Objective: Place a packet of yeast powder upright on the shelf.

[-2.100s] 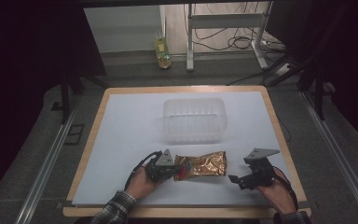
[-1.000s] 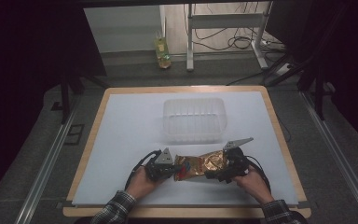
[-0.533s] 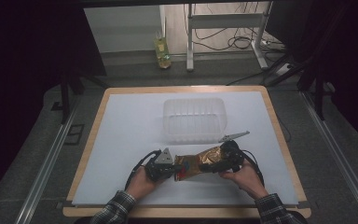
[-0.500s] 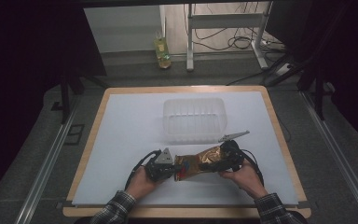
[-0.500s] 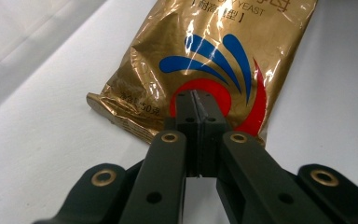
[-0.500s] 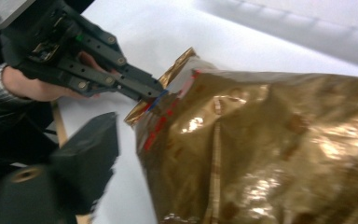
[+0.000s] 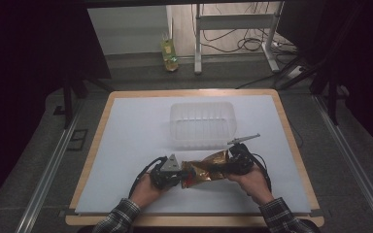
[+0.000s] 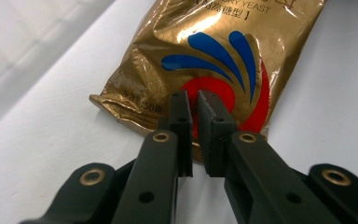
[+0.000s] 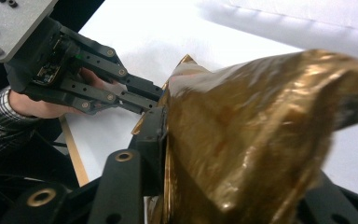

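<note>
Gold foil yeast packet (image 7: 205, 170) lies near the table's front edge, long axis running left-right between both hands, just in front of the clear plastic tub (image 7: 202, 124). Left gripper (image 7: 183, 174) pinches its left end seam, jaws nearly together on the foil. Right gripper (image 7: 226, 166) has just been closing; its jaws now clamp the right end, foil bunched between them.
</note>
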Demonstrator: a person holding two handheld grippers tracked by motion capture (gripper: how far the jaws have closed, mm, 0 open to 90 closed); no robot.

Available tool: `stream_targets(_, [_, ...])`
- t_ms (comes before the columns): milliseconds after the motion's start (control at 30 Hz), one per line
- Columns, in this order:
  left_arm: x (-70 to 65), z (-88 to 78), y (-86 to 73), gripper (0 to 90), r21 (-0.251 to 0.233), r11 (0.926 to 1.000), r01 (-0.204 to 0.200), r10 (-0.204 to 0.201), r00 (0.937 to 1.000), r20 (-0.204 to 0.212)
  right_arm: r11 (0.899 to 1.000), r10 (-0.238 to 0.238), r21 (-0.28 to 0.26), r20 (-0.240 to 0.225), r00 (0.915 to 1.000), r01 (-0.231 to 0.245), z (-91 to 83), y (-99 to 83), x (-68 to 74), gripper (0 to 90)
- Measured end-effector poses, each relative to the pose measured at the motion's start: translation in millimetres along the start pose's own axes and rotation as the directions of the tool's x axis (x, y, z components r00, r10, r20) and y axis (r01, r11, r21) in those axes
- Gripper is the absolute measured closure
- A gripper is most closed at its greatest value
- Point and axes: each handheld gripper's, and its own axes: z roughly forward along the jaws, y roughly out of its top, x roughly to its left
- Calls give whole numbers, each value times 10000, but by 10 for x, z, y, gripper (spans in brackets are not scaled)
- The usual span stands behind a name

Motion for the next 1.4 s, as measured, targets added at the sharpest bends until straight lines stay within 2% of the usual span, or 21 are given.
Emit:
stream_targets(267, [6, -88, -1, 747, -509, 9986, 111, -118, 9998, -139, 10000, 17, 84, 4, 10000, -17, -50, 43, 48, 628])
stream_targets(400, [22, -128, -7, 699, -753, 9967, 304, -313, 9995, -104, 9999, 97, 61, 116, 9999, -98, -109, 74, 61, 632])
stream_targets(667, [2, -122, -2, 552, -777, 9968, 194, -207, 9996, -170, 9999, -83, -107, 374, 9993, 87, -259, 162, 100, 637])
stream_targets(733, [-10, -110, 2, 543, -733, 9972, 113, -126, 9998, -167, 9998, -140, -109, 477, 9988, 146, -286, 182, 103, 638])
stream_targets(1000, [-20, -89, 3, 395, -873, 9961, 120, -124, 9999, -41, 9997, 31, -261, 855, 9963, -9, -385, 233, 72, 640])
stream_targets(1167, [-20, -79, 2, 316, -982, 9951, 84, -99, 9998, -147, 9990, 156, -428, 1005, 9948, -114, -489, 292, 55, 641])
stream_targets(1400, [-19, -76, 1, 262, -1065, 9943, 96, -117, 9998, -184, 9982, 234, -572, 1205, 9924, -165, -582, 360, 38, 642])
